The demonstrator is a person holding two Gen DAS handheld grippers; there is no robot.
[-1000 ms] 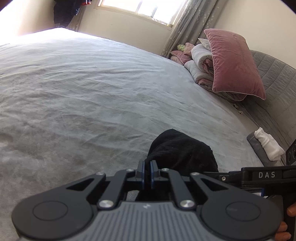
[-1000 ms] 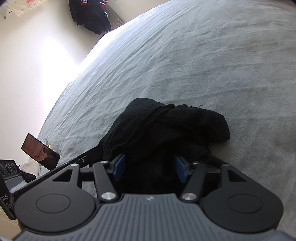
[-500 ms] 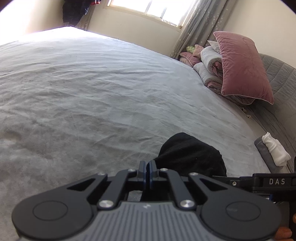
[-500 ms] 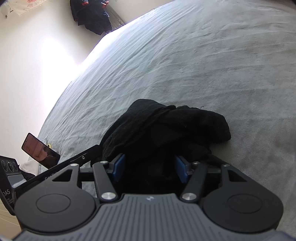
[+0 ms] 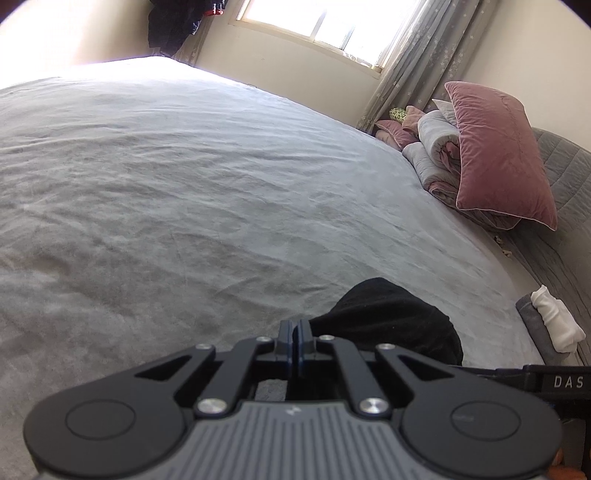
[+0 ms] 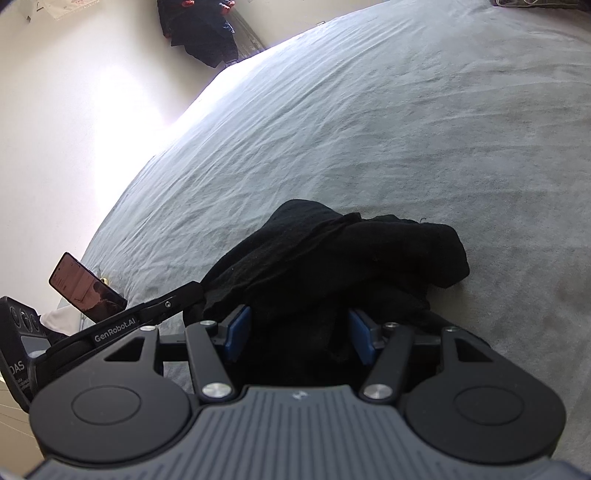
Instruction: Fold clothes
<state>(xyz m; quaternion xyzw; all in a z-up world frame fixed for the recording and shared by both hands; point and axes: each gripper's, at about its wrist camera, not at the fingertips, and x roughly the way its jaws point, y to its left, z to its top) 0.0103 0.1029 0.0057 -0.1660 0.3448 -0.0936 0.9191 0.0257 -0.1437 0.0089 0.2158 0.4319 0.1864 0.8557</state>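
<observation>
Black garment [image 6: 332, 258] bunched on grey bed [image 6: 406, 129]; left gripper [image 5: 294, 328] pinched closed on its edge, right gripper [image 6: 299, 328] spread wide around it.

Near part of black garment [image 6: 332, 266] hidden behind right gripper [image 6: 299, 332] body, left gripper [image 5: 294, 334] pads meet with cloth pinch untellable, phone [image 6: 86, 288] screen unreadable, hanging dark clothes [image 6: 201, 29] cut off at top.

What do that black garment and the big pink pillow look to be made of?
Black garment: soft matte knit, maybe fleece or wool; it slumps in thick, fuzzy folds. Pink pillow: likely velvet; its surface shows a patchy sheen and a piped edge.
</observation>
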